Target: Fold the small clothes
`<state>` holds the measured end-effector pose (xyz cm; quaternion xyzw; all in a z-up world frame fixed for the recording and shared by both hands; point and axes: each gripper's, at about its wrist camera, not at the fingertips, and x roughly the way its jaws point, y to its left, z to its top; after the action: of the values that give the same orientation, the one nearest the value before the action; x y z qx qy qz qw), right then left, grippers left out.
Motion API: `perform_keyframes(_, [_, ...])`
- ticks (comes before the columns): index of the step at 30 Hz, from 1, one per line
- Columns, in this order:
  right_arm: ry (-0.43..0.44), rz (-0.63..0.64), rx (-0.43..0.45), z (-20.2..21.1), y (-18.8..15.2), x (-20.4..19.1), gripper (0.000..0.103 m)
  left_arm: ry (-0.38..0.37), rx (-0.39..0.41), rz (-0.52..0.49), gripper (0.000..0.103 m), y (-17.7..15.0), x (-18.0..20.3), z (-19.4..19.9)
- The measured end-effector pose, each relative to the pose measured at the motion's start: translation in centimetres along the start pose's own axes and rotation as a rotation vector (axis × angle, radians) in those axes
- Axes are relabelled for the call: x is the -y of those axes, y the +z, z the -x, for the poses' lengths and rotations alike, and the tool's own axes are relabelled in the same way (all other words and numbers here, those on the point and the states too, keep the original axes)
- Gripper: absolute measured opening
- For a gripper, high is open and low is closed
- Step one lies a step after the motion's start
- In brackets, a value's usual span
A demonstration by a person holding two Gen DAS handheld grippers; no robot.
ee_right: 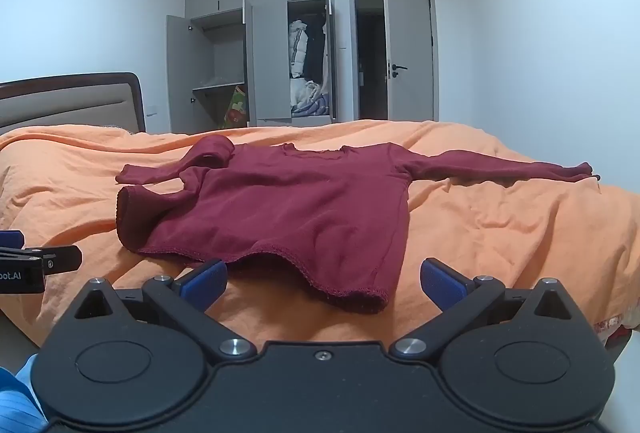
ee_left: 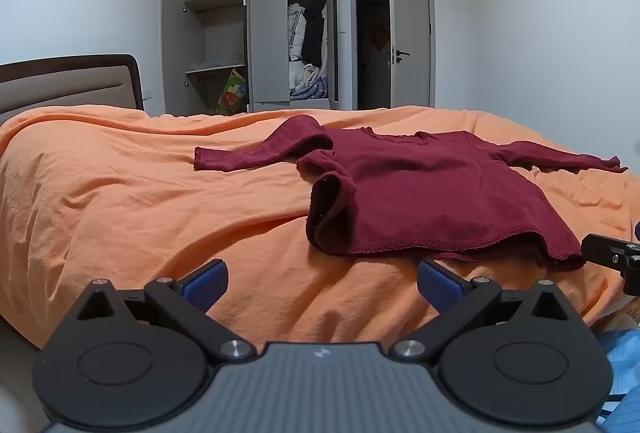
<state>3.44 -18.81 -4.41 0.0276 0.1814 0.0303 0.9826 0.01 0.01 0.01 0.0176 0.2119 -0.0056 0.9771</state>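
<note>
Maroon cloth fills the middle of both my views: a small long-sleeved shirt lies face up on the orange bed cover, hem nearest me, neck at twelve o'clock. One sleeve stretches out flat toward three o'clock. The other sleeve runs toward nine o'clock but is bunched into a hump at the shoulder, and the hem corner on that side is curled up and turned over on itself.

My left gripper hangs low over the near edge of the bed, jaws wide apart and holding nothing; the hem sits just beyond them, toward one o'clock. My right gripper is likewise spread, with nothing between its blue pads, and the drooping hem corner lies between and just ahead of them; I cannot tell whether anything touches.

Beyond the bed at twelve o'clock stands a grey wardrobe with doors swung out, and a room door ajar. A padded headboard sits at ten o'clock.
</note>
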Motion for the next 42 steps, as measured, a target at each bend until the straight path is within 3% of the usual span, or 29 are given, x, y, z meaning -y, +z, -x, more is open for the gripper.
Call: perform_keyframes(42, [0.0, -0.005, -0.006, -0.14, -0.05, -0.01, 0.103, -0.002, -0.01, 0.002, 0.103, -0.15, -0.02, -0.07])
